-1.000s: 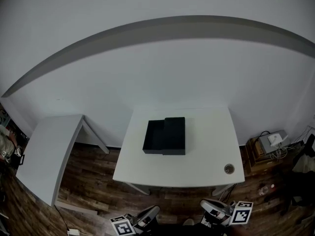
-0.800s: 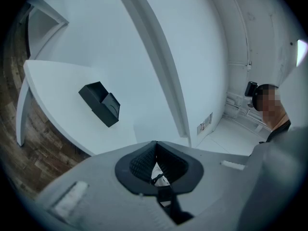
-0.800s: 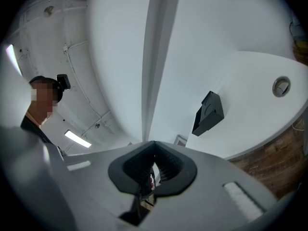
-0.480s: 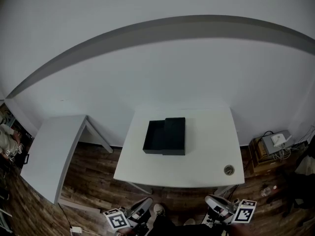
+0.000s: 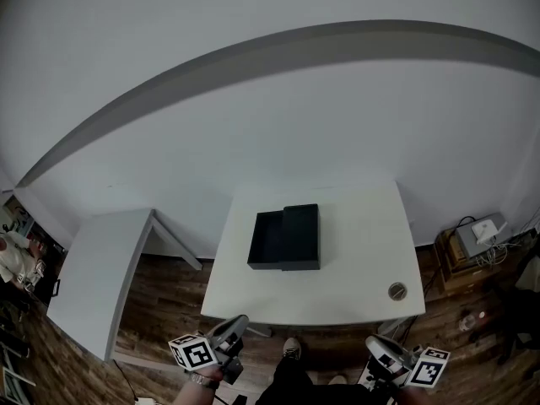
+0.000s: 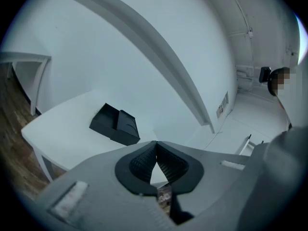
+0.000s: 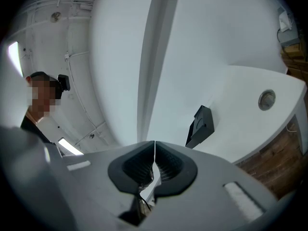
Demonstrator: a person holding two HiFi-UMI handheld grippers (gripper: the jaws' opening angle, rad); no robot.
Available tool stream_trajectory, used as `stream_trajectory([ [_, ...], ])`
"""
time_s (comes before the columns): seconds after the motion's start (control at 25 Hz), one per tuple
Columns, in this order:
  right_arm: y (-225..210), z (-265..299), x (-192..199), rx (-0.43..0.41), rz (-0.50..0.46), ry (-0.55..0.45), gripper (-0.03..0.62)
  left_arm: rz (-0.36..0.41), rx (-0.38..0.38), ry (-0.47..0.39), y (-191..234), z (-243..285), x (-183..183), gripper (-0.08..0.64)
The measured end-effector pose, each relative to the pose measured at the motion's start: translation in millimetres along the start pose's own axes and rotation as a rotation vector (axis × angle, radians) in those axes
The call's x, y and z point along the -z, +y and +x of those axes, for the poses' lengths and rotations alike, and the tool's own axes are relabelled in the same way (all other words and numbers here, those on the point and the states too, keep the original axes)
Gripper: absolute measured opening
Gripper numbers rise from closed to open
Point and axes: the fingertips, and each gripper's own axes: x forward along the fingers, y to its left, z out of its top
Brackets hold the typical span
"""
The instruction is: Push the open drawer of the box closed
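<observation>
On white table (image 5: 359,243), center-left, sits the black box (image 5: 302,236). Its drawer (image 5: 267,240) is pulled out toward the head view's left, top open, inside dark. Round grommet (image 5: 396,291) is near table's front-right corner.

Both grippers are low at the bottom of the head view, over wood floor (image 5: 164,310), short of table's near edge and well apart from box. Left gripper (image 5: 239,321): jaws pressed together, nothing btwn them. Its view has the box ahead and left of the tips. Right gripper (image 5: 372,342): jaws together w/ only a hairline slit, pinching nothing. Its view has the box ahead and right of the tips.

Second white table (image 5: 101,277) stands at left. Person's shoe (image 5: 291,345) shows btwn the grippers.
</observation>
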Motion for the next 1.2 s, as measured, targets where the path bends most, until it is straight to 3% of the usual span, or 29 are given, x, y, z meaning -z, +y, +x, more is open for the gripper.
stream_trajectory([
  [0.32,-8.8,5.8,-15.5,0.043,-0.015,-0.041,0.011,0.349,-0.137,0.141,70.2,28.2,-46.4,0.002],
  [0.68,-29.1,46.7,-27.2,0.127,0.005,-0.085,0.011,0.63,-0.234,0.336,171.0,68.7,-89.8,0.002],
  [0.96,-32.1,90.0,-44.3,0.184,-0.008,-0.136,0.011,0.956,-0.17,0.571,237.4,123.1,-108.5,0.038],
  [1.2,-40.0,96.0,-51.2,0.296,-0.022,-0.189,0.009,1.124,-0.022,0.727,274.5,180.1,-95.4,0.073],
])
